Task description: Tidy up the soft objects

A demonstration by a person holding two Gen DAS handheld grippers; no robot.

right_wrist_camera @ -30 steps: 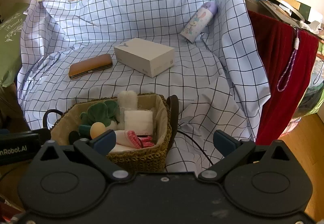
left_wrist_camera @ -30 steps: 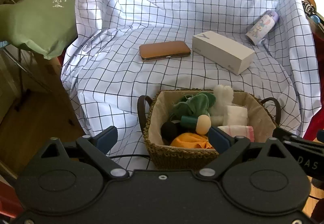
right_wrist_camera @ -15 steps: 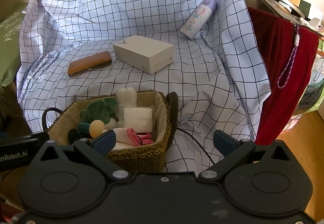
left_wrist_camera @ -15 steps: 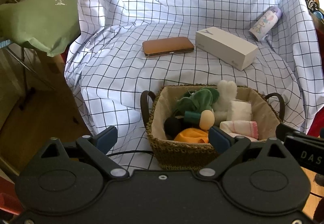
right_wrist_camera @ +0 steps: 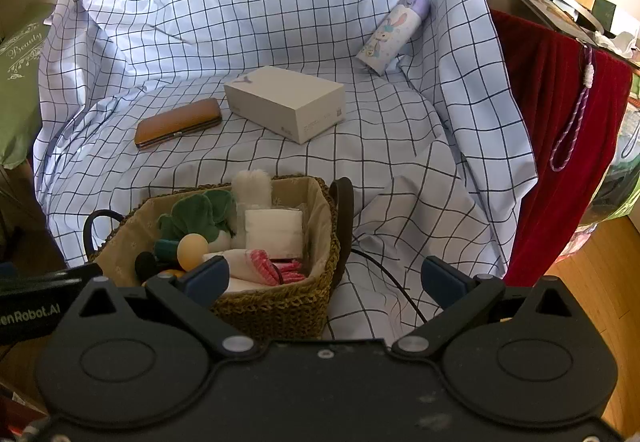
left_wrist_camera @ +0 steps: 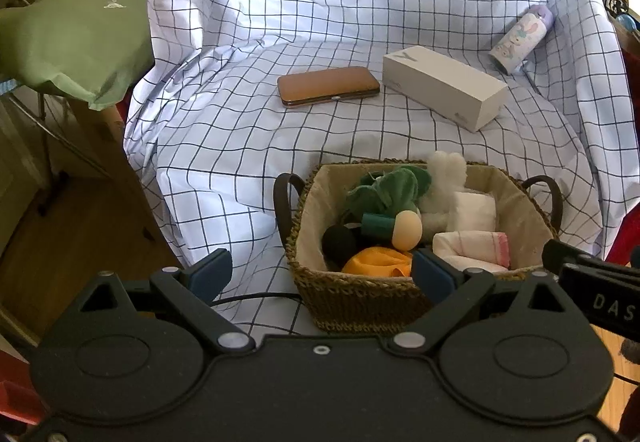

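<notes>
A woven basket (left_wrist_camera: 360, 294) (right_wrist_camera: 280, 306) with dark handles sits at the near edge of the checked sheet. It holds a green plush (left_wrist_camera: 384, 190) (right_wrist_camera: 196, 210), a white fluffy toy (left_wrist_camera: 446, 170) (right_wrist_camera: 252, 182), folded white cloths (left_wrist_camera: 472, 212) (right_wrist_camera: 274, 230), a pink-edged cloth (left_wrist_camera: 472, 248) (right_wrist_camera: 260, 262), an orange piece (left_wrist_camera: 376, 262) and a black ball (left_wrist_camera: 339, 242). My left gripper (left_wrist_camera: 322, 274) is open, low in front of the basket's left half. My right gripper (right_wrist_camera: 326, 278) is open over the basket's right end. Both are empty.
On the checked sheet (left_wrist_camera: 224, 130) (right_wrist_camera: 400, 130) further back lie a brown case (left_wrist_camera: 328, 86) (right_wrist_camera: 178, 124), a white box (left_wrist_camera: 444, 92) (right_wrist_camera: 286, 102) and a printed bottle (left_wrist_camera: 522, 38) (right_wrist_camera: 394, 32). A green cushion (left_wrist_camera: 72, 26) is left; red cloth (right_wrist_camera: 560, 146) hangs right. A black cable (right_wrist_camera: 384, 274) trails by the basket.
Both grippers have drawn back and slightly up from the basket, which now sits a little further away in both views. Their jaws stay open; nothing in the basket moved.
</notes>
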